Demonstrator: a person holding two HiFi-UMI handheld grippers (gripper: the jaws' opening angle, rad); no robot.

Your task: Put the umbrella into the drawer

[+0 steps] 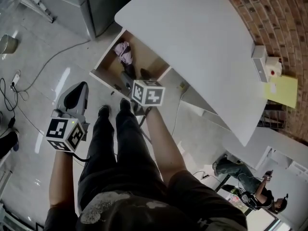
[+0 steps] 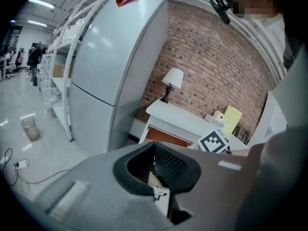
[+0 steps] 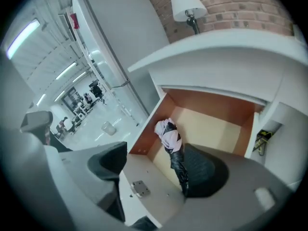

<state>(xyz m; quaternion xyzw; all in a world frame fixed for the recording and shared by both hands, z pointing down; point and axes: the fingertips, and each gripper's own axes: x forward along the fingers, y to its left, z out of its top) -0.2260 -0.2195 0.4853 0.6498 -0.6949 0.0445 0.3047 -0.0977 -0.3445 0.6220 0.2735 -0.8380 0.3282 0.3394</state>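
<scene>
The folded pink and black umbrella (image 1: 124,52) (image 3: 172,141) lies inside the open wooden drawer (image 1: 104,67) (image 3: 219,129) under the white table top (image 1: 202,37). My right gripper (image 3: 158,170) (image 1: 131,84) hangs over the drawer's front with its jaws wide apart. The umbrella shows between them lower down, and neither pad touches it. The gripper's marker cube (image 1: 148,93) hides its fingers in the head view. My left gripper (image 1: 77,97) (image 2: 155,170) is off to the left over the floor. Its jaws stand close together with nothing in them.
A grey refrigerator (image 2: 110,57) (image 1: 96,4) stands left of the table against a brick wall (image 2: 211,66). A lamp (image 2: 172,78) and a yellow sheet (image 1: 281,90) are on the table. A cable (image 1: 53,61) and a bin (image 2: 30,128) are on the floor. My shoes (image 1: 103,110) stand by the drawer.
</scene>
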